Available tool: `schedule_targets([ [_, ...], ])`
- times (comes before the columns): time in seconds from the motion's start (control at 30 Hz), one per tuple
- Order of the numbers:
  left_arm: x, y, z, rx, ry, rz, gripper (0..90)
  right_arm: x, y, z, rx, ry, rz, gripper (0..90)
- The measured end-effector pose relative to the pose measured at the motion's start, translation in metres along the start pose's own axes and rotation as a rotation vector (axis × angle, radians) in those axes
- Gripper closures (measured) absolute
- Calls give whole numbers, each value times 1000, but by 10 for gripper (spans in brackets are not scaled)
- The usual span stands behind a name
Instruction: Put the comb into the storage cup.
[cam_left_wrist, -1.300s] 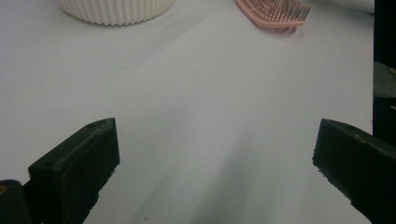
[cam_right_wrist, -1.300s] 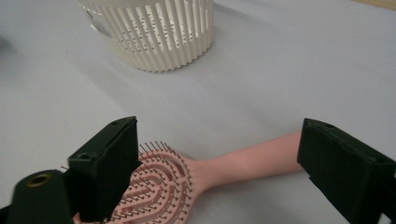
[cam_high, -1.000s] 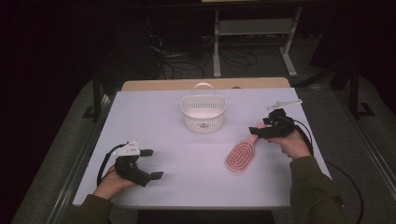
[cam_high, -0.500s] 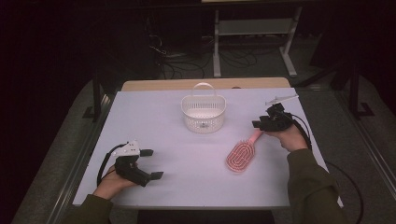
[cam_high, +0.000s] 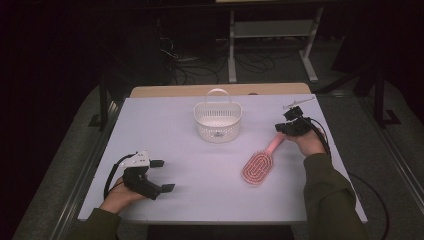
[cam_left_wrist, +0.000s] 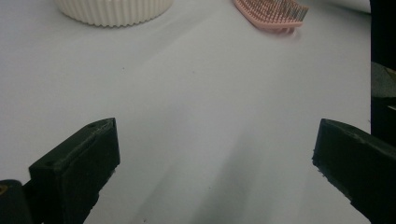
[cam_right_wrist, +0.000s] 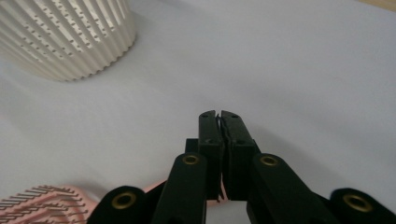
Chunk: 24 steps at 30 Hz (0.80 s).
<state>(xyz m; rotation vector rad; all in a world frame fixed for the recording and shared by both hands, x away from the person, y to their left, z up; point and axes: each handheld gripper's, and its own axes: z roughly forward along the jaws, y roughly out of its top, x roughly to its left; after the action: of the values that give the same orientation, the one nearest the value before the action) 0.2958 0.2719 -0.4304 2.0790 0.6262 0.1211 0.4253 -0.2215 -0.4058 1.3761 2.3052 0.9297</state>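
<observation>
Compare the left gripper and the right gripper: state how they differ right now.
The left gripper has its jaws wide apart with nothing between them; the right gripper has its jaws shut, having just closed, on the pink hairbrush's handle. The left gripper sits near the table's front left corner; the right gripper is at the right side beside the white basket. Both have black jaws.

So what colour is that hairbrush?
Pink; the hairbrush shows best in the high view.
</observation>
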Motion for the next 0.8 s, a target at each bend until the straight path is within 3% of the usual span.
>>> schedule_targets([
  [0.5, 1, 0, 0, -2, 0, -2, 4, -6, 2, 18, 34, -32, 3, 893],
  [0.8, 1, 0, 0, -2, -1, -4, 4, -5, 3, 25, 65, -54, -20, 893],
])
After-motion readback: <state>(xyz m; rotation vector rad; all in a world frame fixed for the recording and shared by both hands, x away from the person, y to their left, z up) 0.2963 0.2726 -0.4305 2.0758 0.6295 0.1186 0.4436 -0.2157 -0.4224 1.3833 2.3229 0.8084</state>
